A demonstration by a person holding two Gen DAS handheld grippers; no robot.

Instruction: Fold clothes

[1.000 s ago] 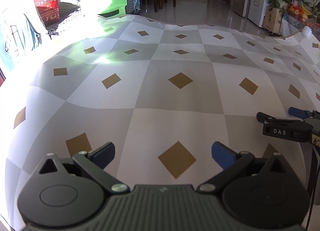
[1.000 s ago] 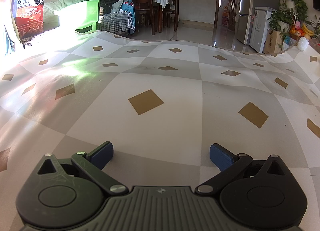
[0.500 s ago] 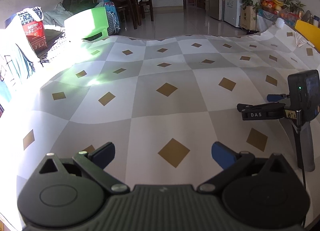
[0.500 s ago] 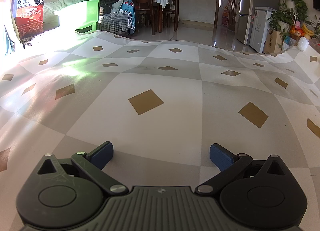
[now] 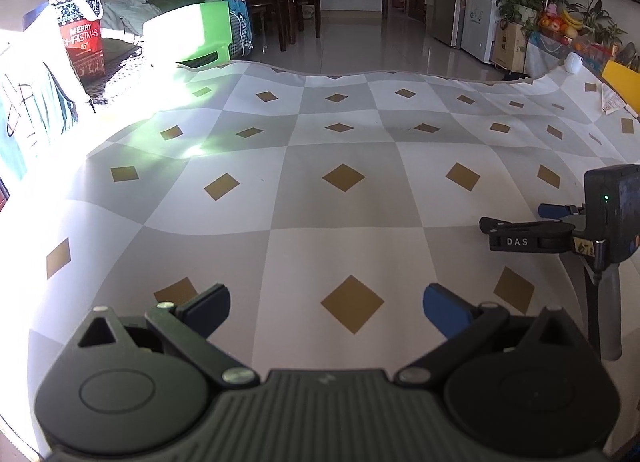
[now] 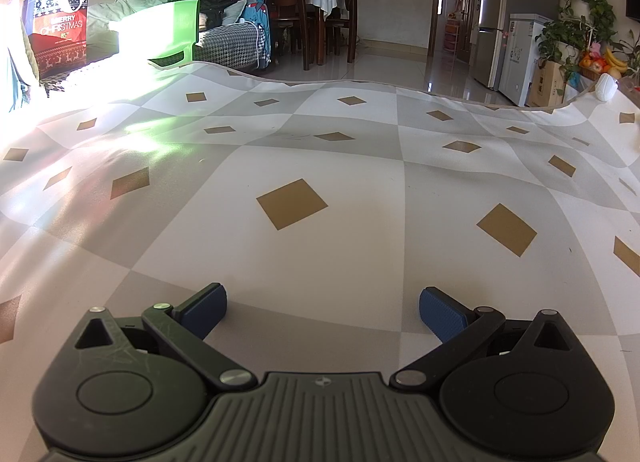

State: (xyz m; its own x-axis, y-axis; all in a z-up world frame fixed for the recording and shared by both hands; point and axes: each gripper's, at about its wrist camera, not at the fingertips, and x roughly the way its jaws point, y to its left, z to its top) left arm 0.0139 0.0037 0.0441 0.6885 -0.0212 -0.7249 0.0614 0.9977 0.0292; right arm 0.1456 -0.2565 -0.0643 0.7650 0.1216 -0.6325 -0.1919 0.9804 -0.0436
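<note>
Both grippers, left gripper (image 5: 326,304) and right gripper (image 6: 323,308), gape over the tablecloth (image 5: 360,189).

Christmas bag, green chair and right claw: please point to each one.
Christmas bag (image 6: 60,27), right wrist view, red front.
Green chair (image 5: 200,31), left wrist view, backrest.
Right claw (image 5: 516,217), left wrist view, between fingertips.

place: home living/dining room | cues: dining chairs (image 6: 286,13), fridge (image 6: 494,17), houseplant (image 6: 580,17), Christmas gift bag (image 6: 60,29)
</note>
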